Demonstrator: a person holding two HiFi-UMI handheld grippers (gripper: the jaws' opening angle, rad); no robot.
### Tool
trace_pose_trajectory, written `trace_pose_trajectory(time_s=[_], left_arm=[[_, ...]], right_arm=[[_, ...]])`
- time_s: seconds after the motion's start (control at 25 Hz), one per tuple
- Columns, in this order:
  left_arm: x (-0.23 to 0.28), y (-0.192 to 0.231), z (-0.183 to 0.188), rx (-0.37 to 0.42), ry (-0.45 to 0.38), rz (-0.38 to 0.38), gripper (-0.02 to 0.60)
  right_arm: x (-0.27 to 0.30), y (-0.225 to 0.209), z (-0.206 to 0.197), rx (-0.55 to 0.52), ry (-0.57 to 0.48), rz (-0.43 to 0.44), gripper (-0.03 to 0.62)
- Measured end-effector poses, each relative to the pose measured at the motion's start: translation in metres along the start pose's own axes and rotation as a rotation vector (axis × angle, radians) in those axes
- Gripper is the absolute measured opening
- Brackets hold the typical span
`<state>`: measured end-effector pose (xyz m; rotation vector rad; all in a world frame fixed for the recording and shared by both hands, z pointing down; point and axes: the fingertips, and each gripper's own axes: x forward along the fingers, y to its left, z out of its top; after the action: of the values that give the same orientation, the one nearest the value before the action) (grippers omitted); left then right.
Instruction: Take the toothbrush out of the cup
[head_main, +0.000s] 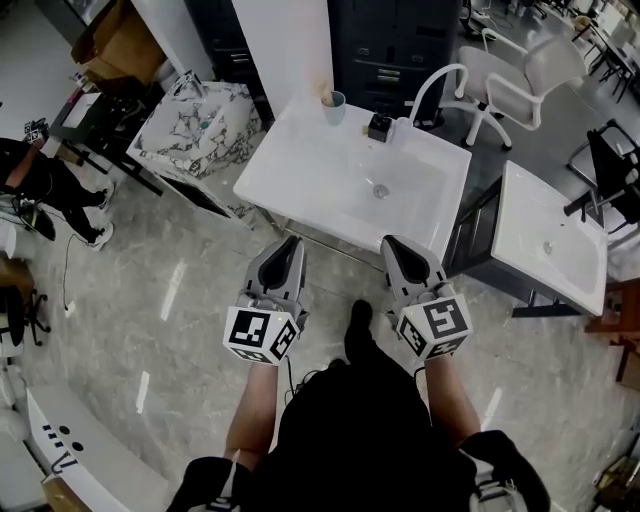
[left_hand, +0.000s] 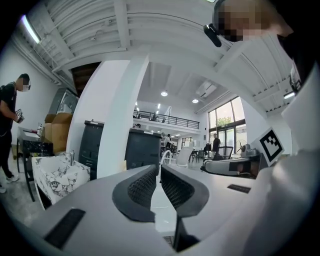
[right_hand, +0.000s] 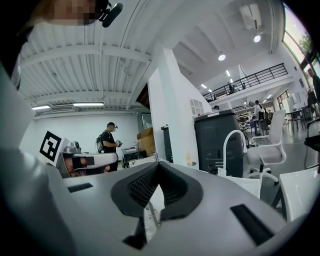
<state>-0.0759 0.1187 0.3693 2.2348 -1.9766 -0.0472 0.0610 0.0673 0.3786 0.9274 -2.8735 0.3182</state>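
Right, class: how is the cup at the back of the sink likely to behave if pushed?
The cup looks small, with the toothbrush sticking up above its rim, so it is probably light and may tip if the toothbrush drags sideways. It stands on the smooth white ledge of the sink, so a push might slide it.

The cup (head_main: 334, 105) stands at the far edge of the sink (head_main: 320, 190). It is so small that the toothbrush (head_main: 326, 95) in it looks like just a pale stick. A little dark thing (head_main: 379, 126) on the same far edge of the sink is too small to tell. Far left of the sink, a person (head_main: 28, 175) is cut off by the picture's edge. In the right gripper view, the right gripper (right_hand: 157, 166) hides most of the sink.
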Motion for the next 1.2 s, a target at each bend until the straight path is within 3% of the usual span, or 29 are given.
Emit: trace_pose_trajectory(time_s=[0.68,1.2], left_arm=[[0.123,0.020,0.008,-0.005,0.016,-0.004,0.043],[0.152,0.038,0.004,-0.009,0.041,0.006,0.043]], right_arm=[[0.070,-0.087,0.021,0.051,-0.030,0.045,0.031],[0.099,-0.104,0.019,0.083,-0.009,0.047,0.031]])
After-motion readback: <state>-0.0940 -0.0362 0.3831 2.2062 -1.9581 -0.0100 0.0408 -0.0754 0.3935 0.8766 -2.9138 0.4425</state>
